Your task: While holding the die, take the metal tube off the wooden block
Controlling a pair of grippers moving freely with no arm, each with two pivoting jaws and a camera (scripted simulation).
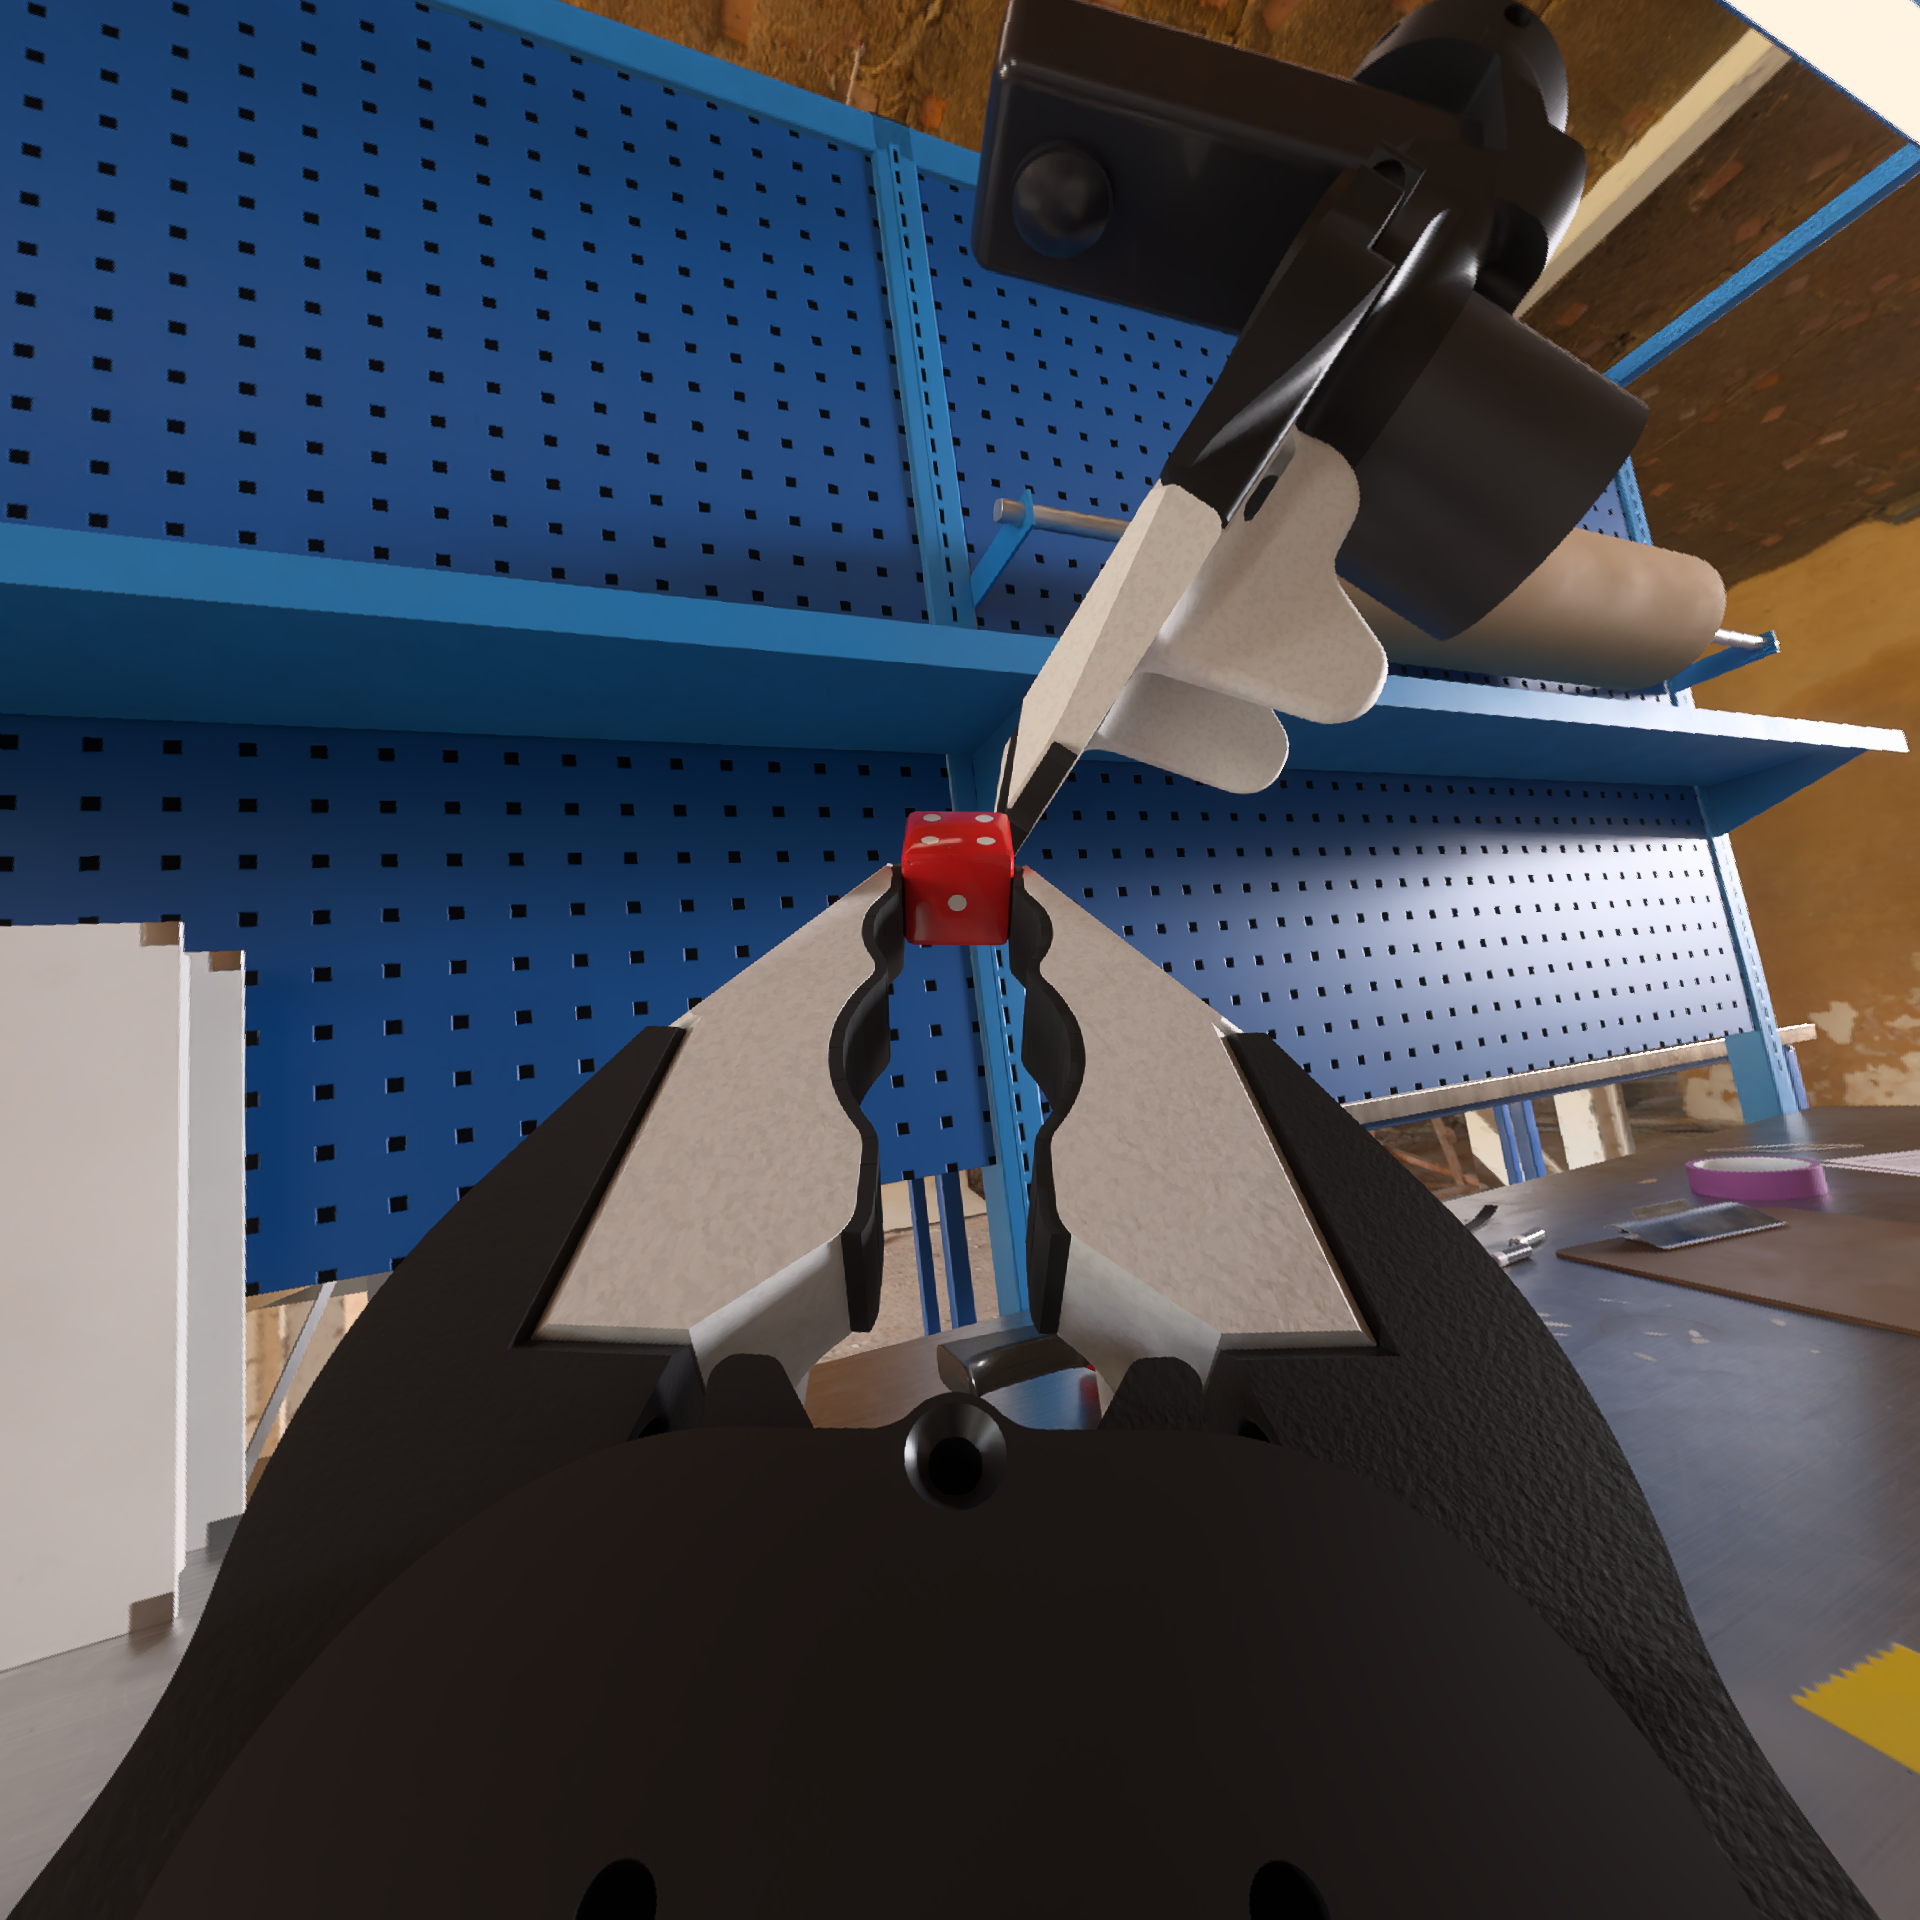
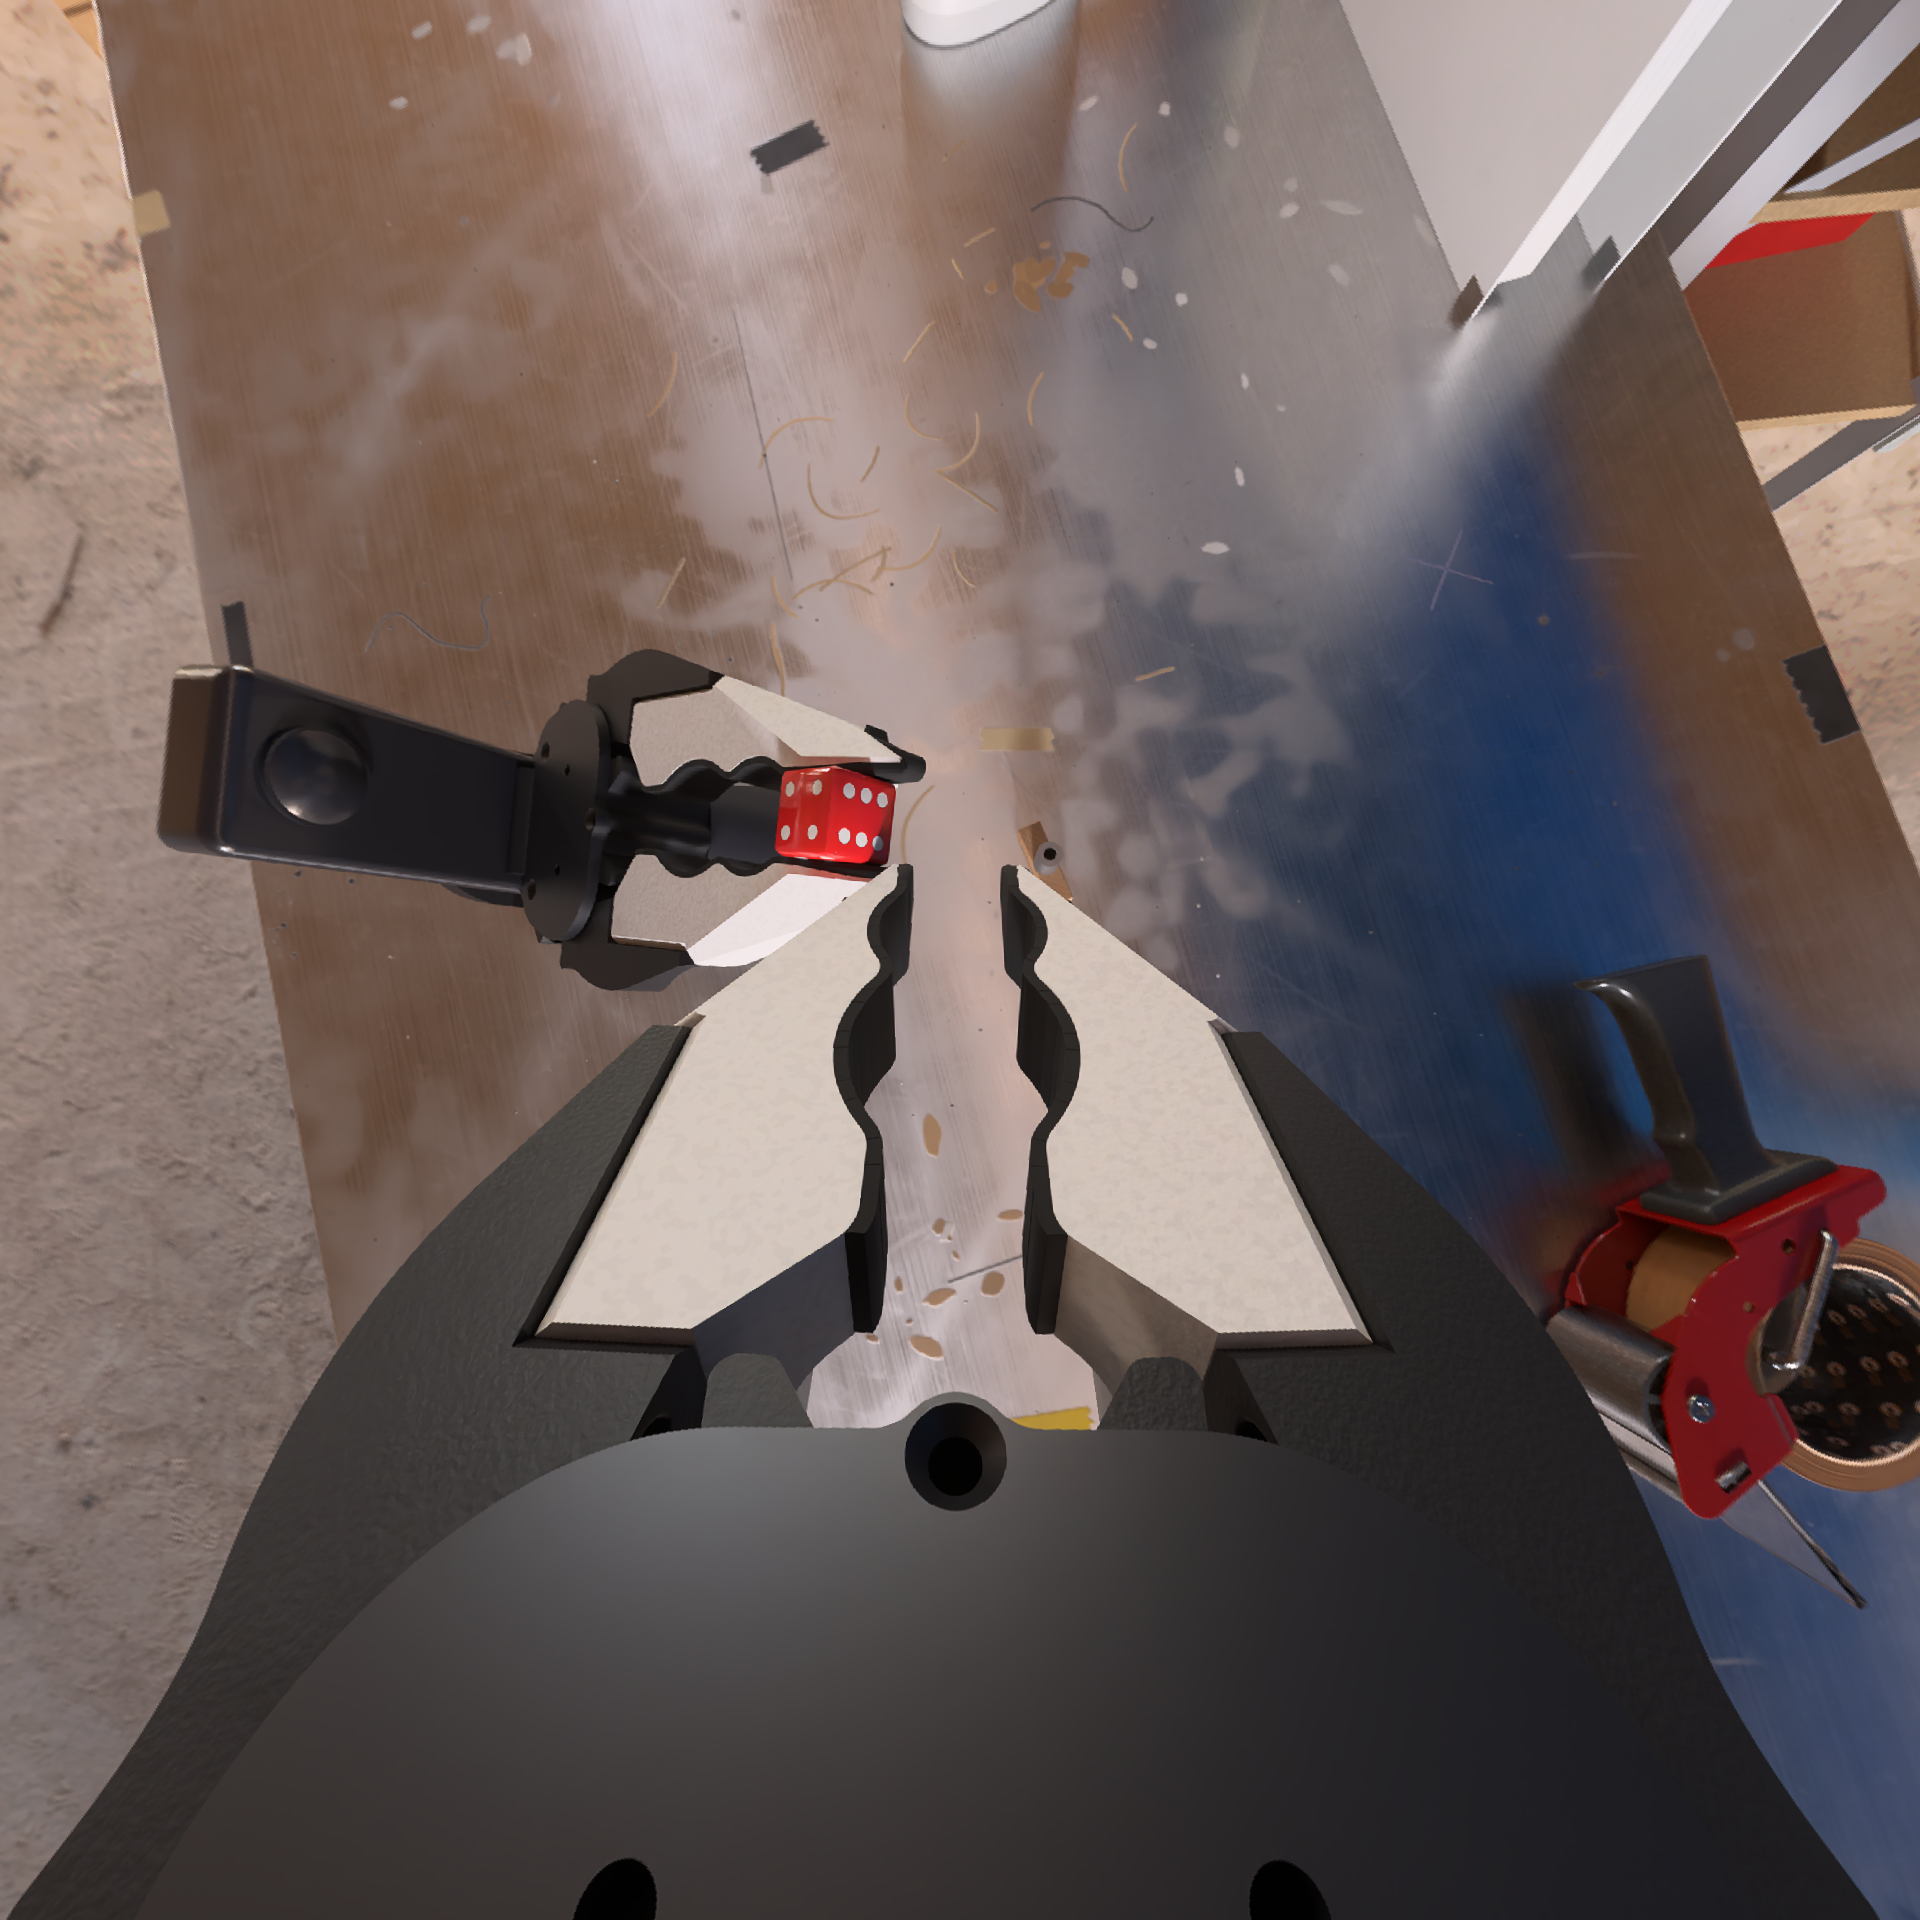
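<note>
My left gripper [image 1: 956, 883] is shut on a red die [image 1: 956, 878] with white pips, held in the air in front of a blue pegboard. In the right wrist view the left gripper [image 2: 896, 821] comes in from the left with the die [image 2: 834, 816] in its tips. My right gripper [image 2: 954, 878] is open by a narrow gap and empty, pointing down at the table just beside the die. In the left wrist view it [image 1: 1008, 805] hangs from the upper right, tips just above the die. A small tan piece with a dark round hole [image 2: 1044, 854] shows on the table beside my right fingertip. A grey metal piece [image 1: 997, 1371] shows low between my left fingers.
A worn table [image 2: 520, 416] with wood shavings lies below. A red tape dispenser [image 2: 1714, 1340] stands at the right. A blue pegboard [image 1: 520, 312] with a shelf [image 1: 520, 623] and a brown paper roll [image 1: 1621, 592] rises ahead. White panels [image 1: 94, 1247] stand left, a purple tape roll [image 1: 1756, 1176] right.
</note>
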